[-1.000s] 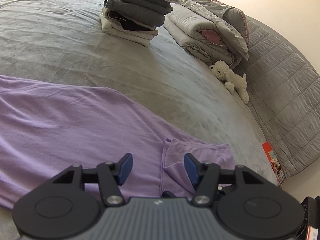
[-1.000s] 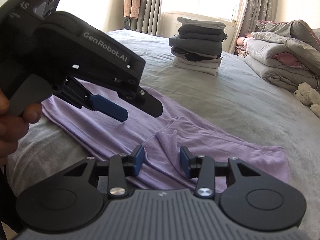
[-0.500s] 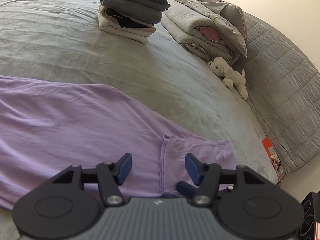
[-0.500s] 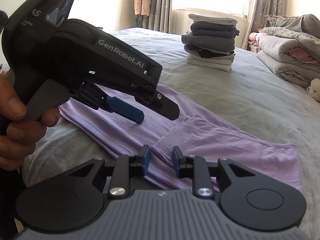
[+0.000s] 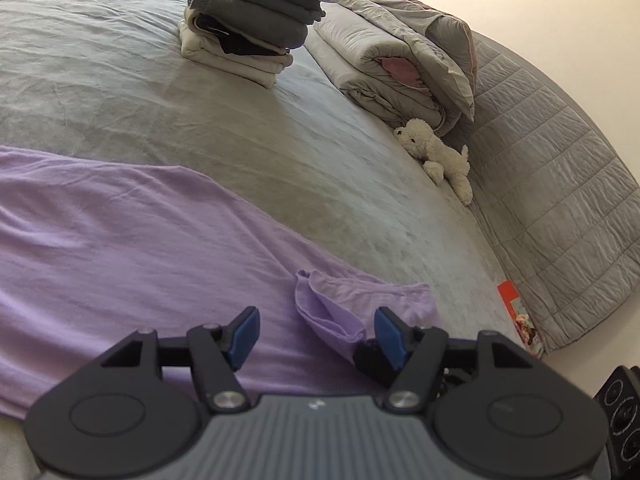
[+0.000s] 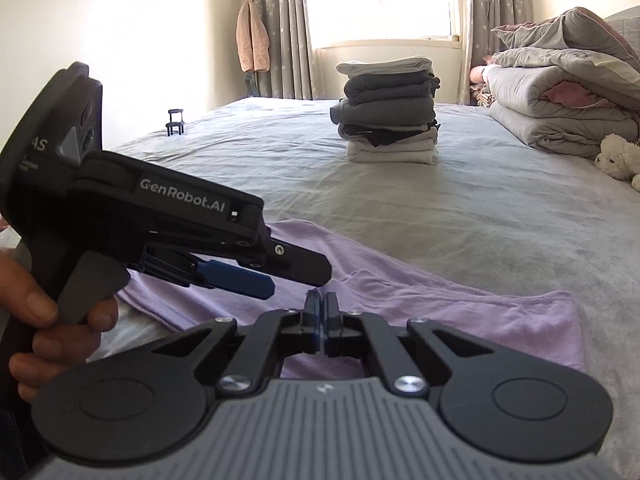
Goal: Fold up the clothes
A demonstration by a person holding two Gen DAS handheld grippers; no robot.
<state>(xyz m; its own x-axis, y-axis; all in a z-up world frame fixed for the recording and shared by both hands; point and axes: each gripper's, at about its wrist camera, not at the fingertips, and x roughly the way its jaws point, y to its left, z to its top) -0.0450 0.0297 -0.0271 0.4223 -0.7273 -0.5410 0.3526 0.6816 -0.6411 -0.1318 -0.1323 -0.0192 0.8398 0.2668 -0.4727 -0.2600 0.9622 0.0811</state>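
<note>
**You pinched the lilac garment's edge on the bed**
Your right gripper (image 6: 320,312) had its jaws clenched on a raised fold of the lilac garment (image 5: 140,248), spread across the bed (image 5: 320,152) toward 9 o'clock. Your left gripper (image 5: 316,330) was opening its jaws, empty, above the cloth.

Bare grey bed (image 5: 280,152) lies wide open between the purple garment (image 5: 120,248) at the near edge and the stack (image 5: 248,36) far off; the folded duvet (image 5: 392,60) and plush dog (image 5: 436,152) block the headboard (image 5: 560,184) side; close in, the left gripper (image 6: 280,276) hangs just beside the right gripper (image 6: 322,312), crowding the garment's raised corner; a small black stand (image 6: 175,122) sits at the far edge
</note>
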